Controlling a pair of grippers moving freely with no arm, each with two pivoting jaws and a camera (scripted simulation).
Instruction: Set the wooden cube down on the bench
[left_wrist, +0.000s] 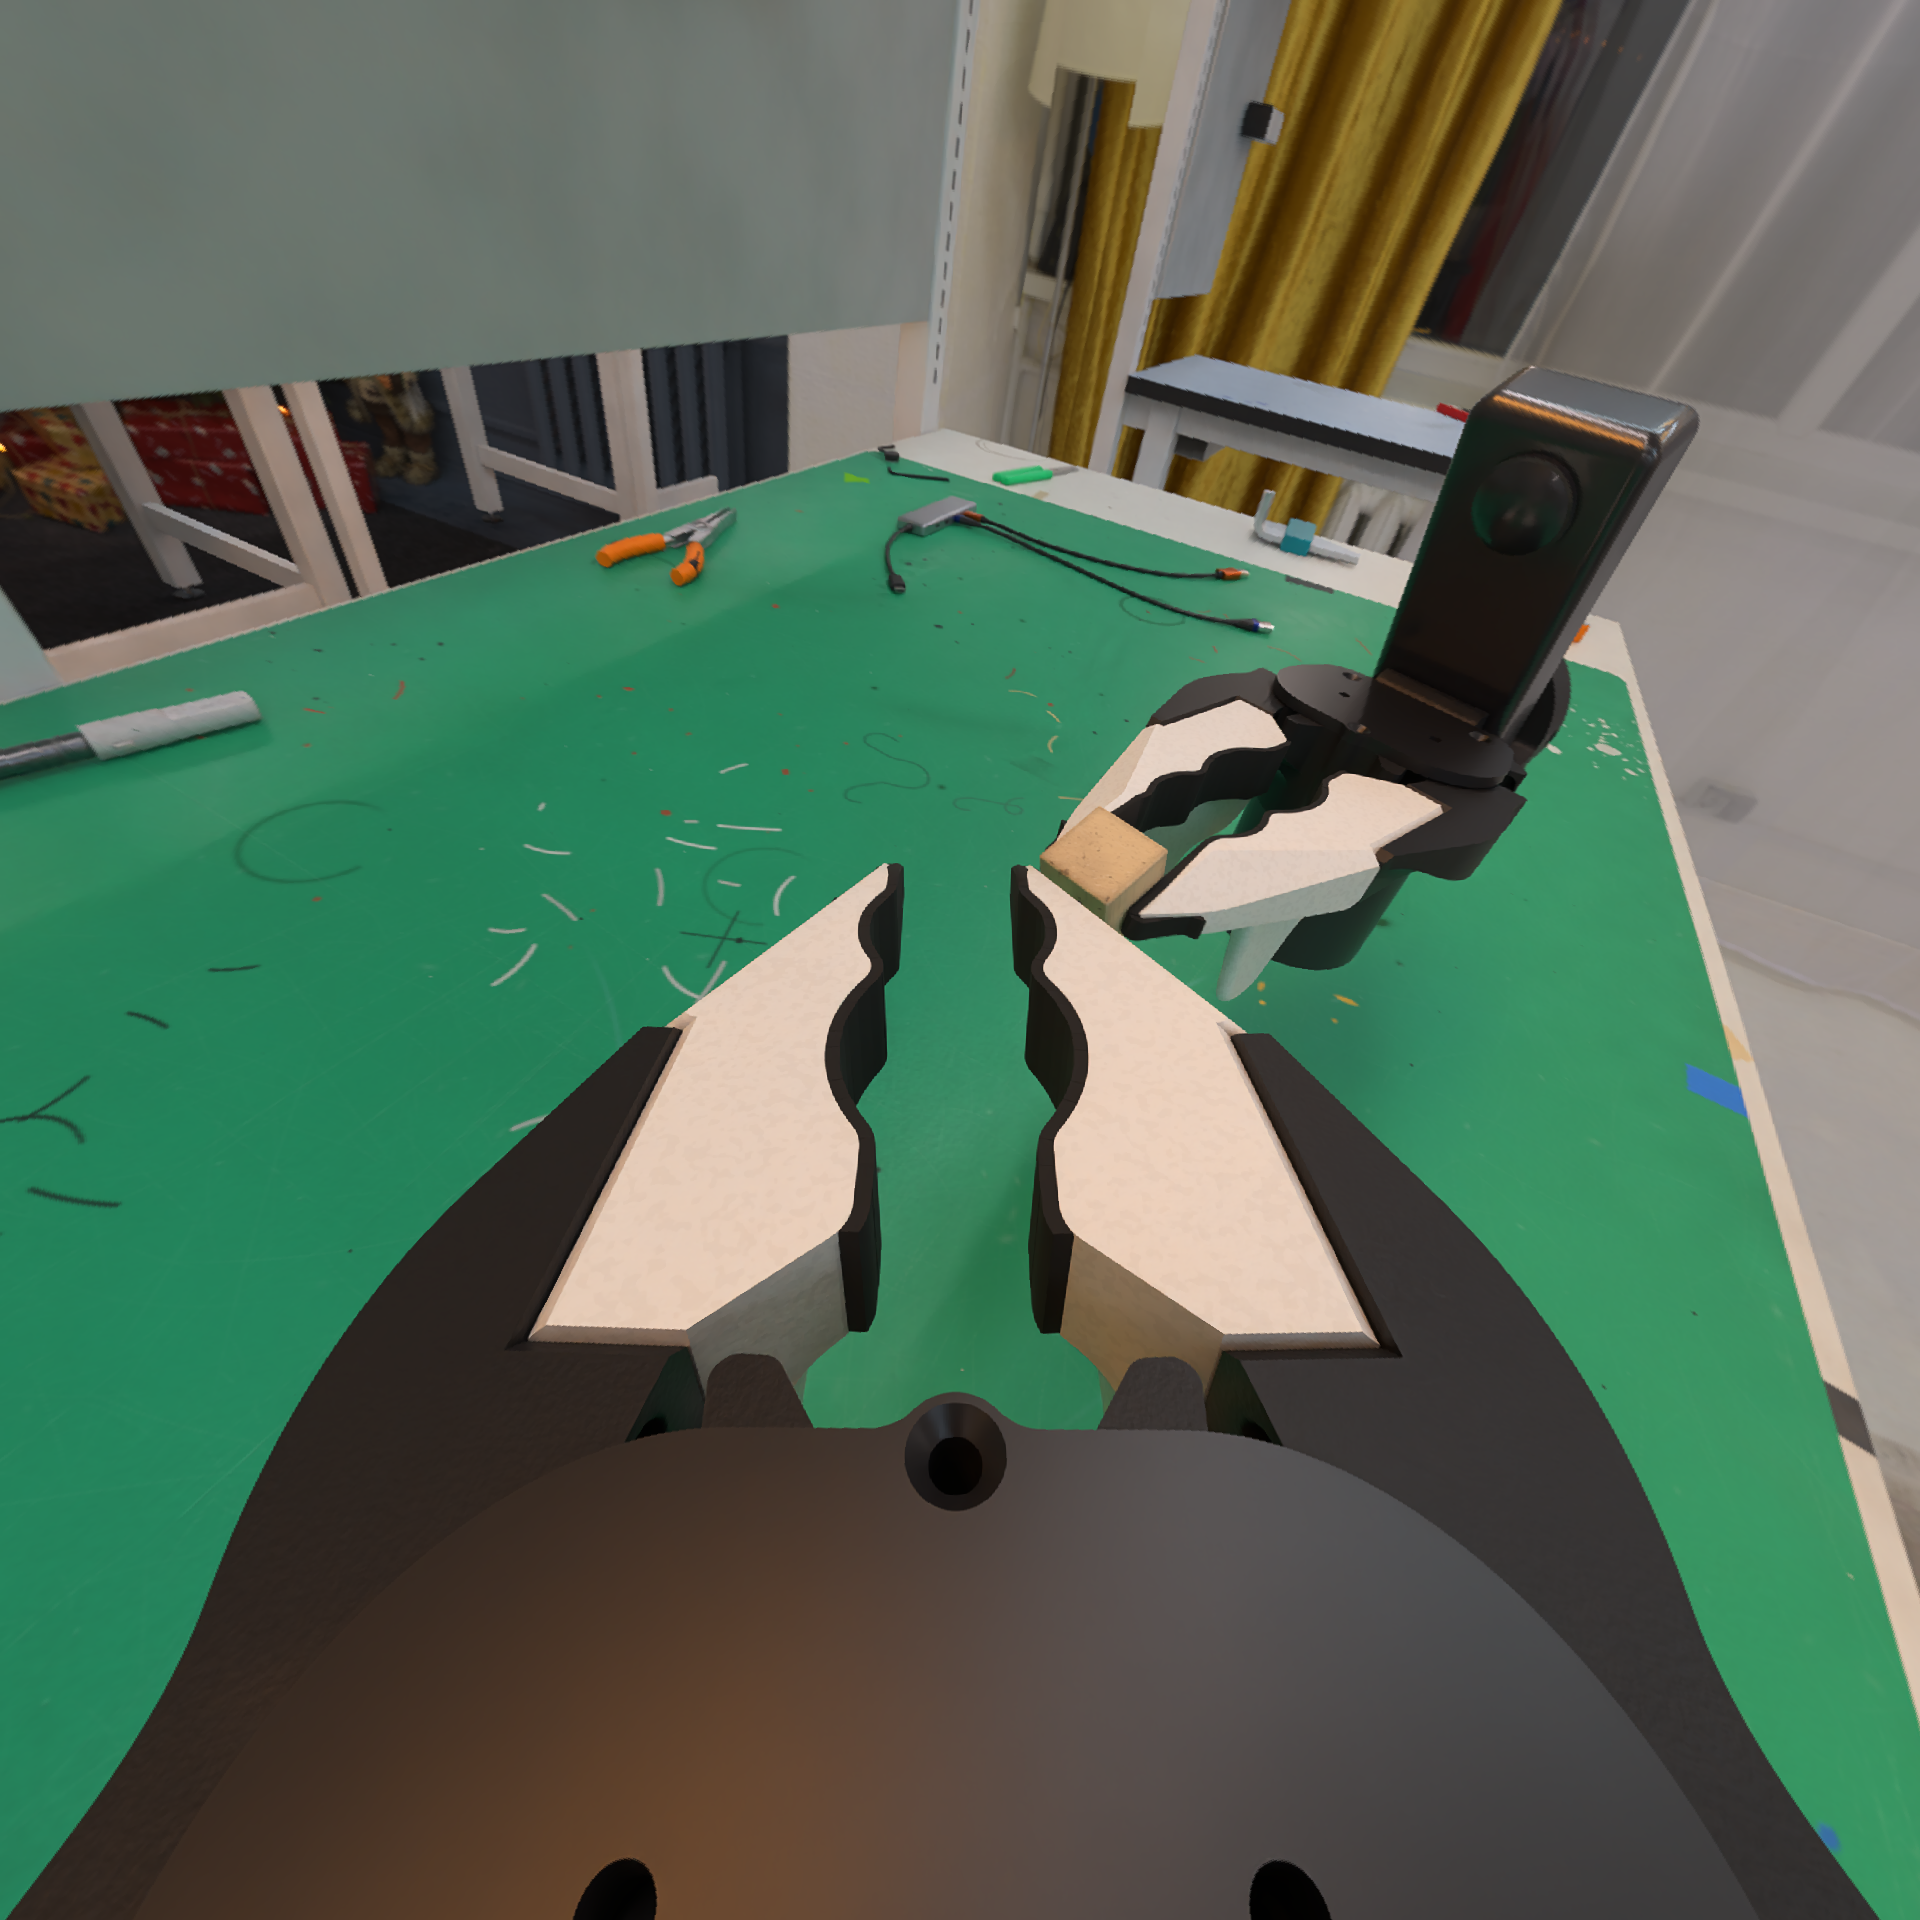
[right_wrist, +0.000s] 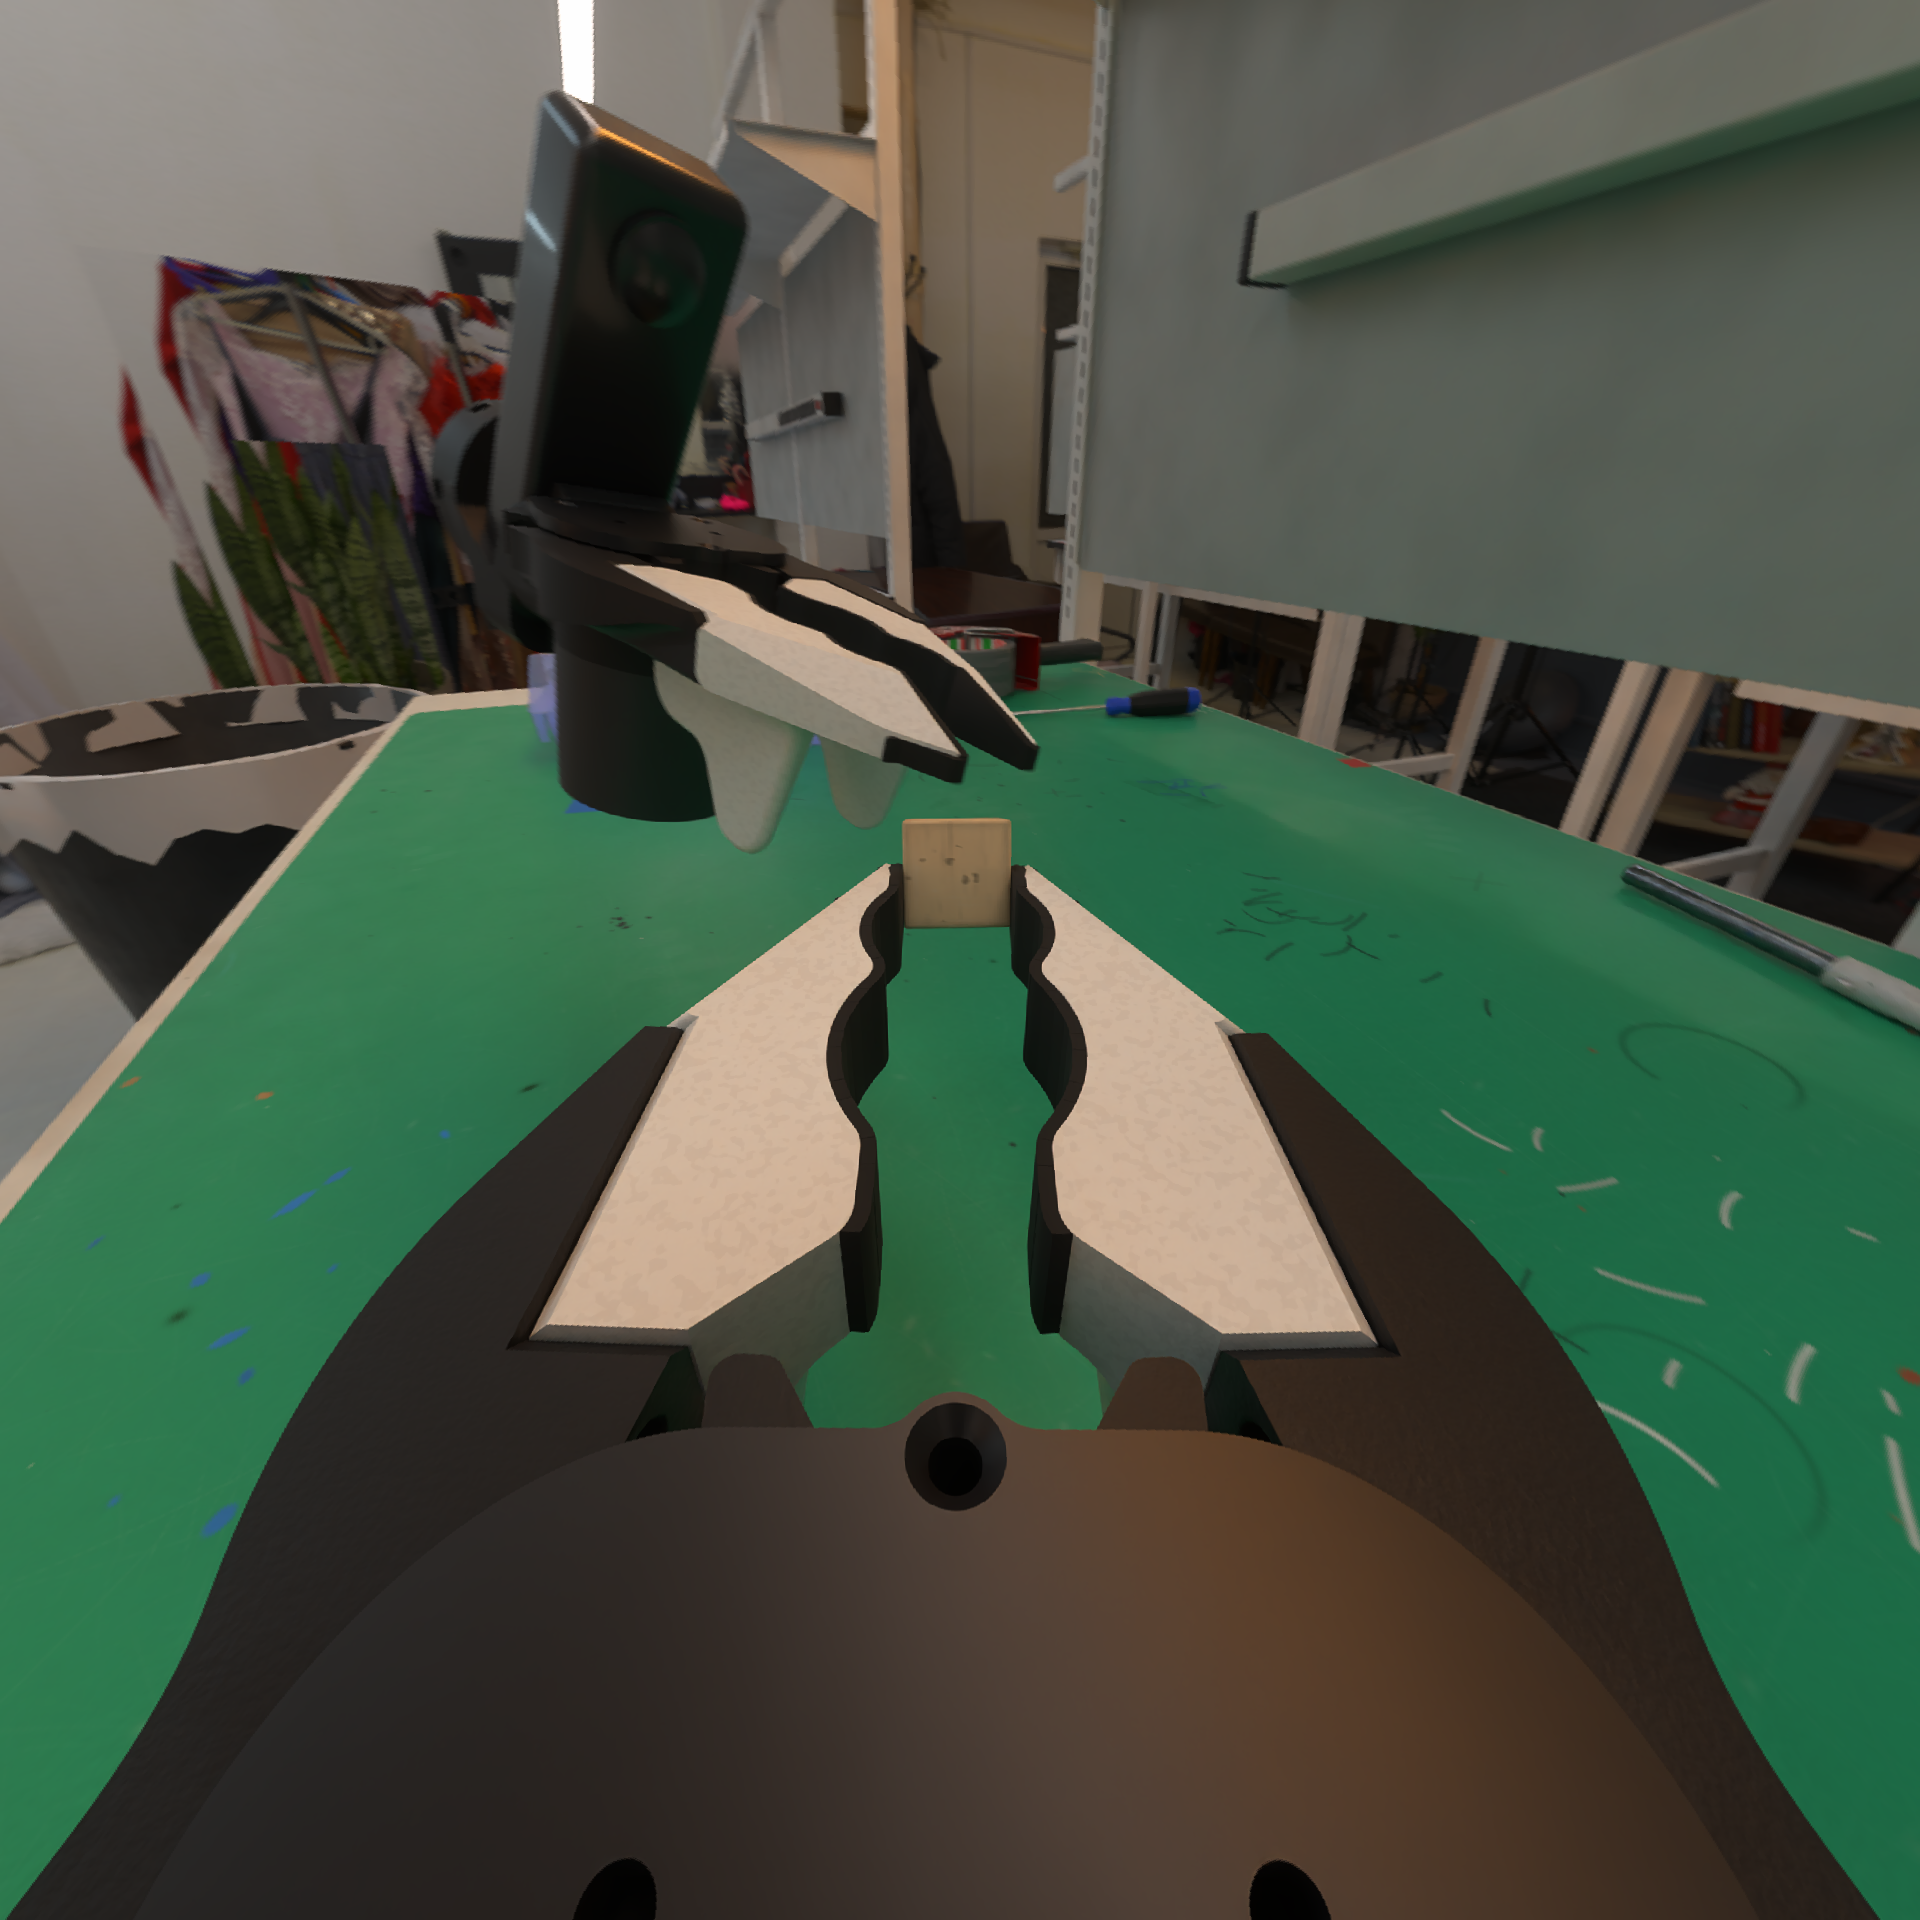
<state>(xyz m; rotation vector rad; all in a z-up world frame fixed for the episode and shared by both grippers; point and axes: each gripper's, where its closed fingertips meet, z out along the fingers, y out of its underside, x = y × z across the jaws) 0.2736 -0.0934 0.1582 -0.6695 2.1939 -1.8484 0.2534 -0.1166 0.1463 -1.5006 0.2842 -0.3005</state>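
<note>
Right gripper (right_wrist: 956, 894) jaws clamped on small pale wooden cube (right_wrist: 956, 871) at tips — above green tabletop (right_wrist: 520, 1039), likely awaiting lowering. Left gripper (left_wrist: 956, 894) jaws apart, empty — standing by.

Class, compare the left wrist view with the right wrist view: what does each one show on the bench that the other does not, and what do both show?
Only the left wrist view shows the orange-handled pliers, a grey hub with black cables and a green item at the far edge.

Only the right wrist view shows a blue-handled screwdriver and a patterned bin beside the bench.

Both show the green bench, the wooden cube pinched at the right gripper tips, and the left gripper, open and empty.
</note>
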